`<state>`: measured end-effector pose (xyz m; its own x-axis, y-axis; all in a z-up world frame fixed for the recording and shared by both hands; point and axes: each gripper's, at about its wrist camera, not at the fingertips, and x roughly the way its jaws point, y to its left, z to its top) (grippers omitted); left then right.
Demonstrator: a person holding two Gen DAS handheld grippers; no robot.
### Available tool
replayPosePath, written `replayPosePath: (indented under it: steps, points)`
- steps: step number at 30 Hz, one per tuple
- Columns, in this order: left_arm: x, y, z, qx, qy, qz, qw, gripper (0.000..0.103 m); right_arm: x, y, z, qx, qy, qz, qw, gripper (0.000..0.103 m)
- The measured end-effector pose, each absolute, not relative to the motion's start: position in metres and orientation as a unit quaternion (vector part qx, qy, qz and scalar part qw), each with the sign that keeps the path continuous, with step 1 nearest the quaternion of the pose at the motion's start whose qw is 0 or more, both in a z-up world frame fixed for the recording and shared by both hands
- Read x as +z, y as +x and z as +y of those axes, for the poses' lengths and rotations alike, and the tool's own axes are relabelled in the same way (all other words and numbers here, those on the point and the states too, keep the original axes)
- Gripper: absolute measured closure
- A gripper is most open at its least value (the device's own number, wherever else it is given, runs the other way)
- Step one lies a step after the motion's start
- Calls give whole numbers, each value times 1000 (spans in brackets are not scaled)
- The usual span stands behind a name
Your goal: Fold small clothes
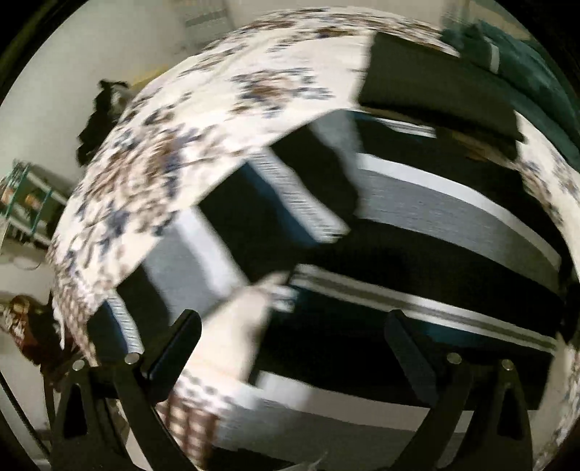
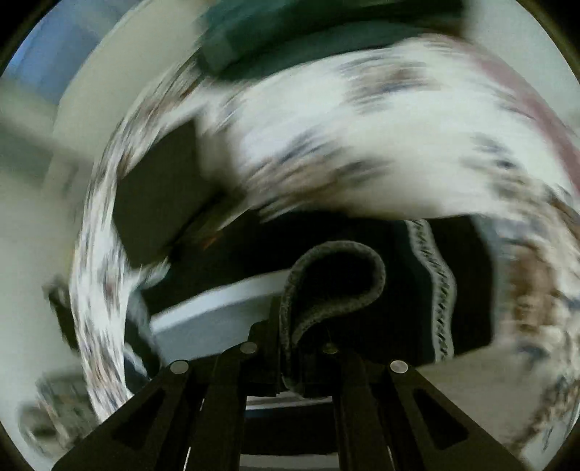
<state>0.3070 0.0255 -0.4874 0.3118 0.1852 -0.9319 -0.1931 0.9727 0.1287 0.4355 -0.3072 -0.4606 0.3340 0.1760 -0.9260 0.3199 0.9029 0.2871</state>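
A striped garment in black, grey and white (image 1: 417, 232) lies spread on a floral bedsheet (image 1: 188, 119). My left gripper (image 1: 293, 326) is open above the garment's near part, with nothing between its fingers (image 1: 181, 337). In the right wrist view my right gripper (image 2: 297, 344) is shut on a fold of the garment's dark ribbed edge (image 2: 337, 268), which loops up between the fingers. The rest of the garment (image 2: 435, 290) hangs or lies beyond it. Both views are motion-blurred.
A dark folded cloth (image 1: 435, 83) and a teal folded cloth (image 1: 525, 61) lie at the far side of the bed, also seen in the right wrist view (image 2: 290, 32). A shelf with items (image 1: 29, 199) stands at the left by the wall.
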Motion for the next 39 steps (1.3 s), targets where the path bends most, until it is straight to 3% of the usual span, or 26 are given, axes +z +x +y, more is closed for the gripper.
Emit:
replayPosePath:
  steps: [5, 9, 16, 17, 18, 20, 26, 31, 33, 34, 35, 36, 39]
  points:
    - [-496, 302, 101, 162, -17, 573, 803, 0, -545, 503, -118, 23, 95, 641, 761, 98]
    - [-505, 299, 149, 186, -30, 573, 798, 0, -559, 515, -16, 78, 44, 649, 755, 98]
    - [-519, 295, 196, 197, -58, 580, 788, 0, -587, 517, 24, 91, 13, 690, 718, 95]
    - [-519, 294, 202, 195, -64, 581, 788, 0, -583, 514, 17, 102, 30, 695, 711, 87]
    - [-517, 292, 211, 194, -70, 581, 787, 0, -577, 509, 6, 113, 55, 701, 702, 67]
    - [-514, 286, 227, 189, -86, 580, 787, 0, -559, 490, -26, 128, 119, 696, 696, 40]
    - [-535, 249, 288, 182, -172, 600, 760, 0, -527, 420, -128, 62, 193, 689, 695, 34]
    - [-598, 237, 312, 172, -278, 635, 700, 2, -555, 363, -177, -22, 217, 705, 675, 34]
    - [-616, 238, 312, 187, -285, 639, 689, 15, -570, 348, -188, -44, 226, 716, 659, 34]
    - [-615, 240, 312, 196, -282, 632, 694, 34, -576, 342, -189, -50, 231, 720, 652, 34]
    - [-610, 241, 313, 205, -277, 623, 703, 70, -579, 338, -189, -52, 234, 723, 648, 34]
    - [-601, 243, 316, 204, -280, 611, 712, 88, -581, 336, -185, -50, 233, 724, 647, 34]
    - [-566, 251, 332, 205, -299, 567, 740, 94, -576, 338, -168, -31, 217, 719, 659, 34]
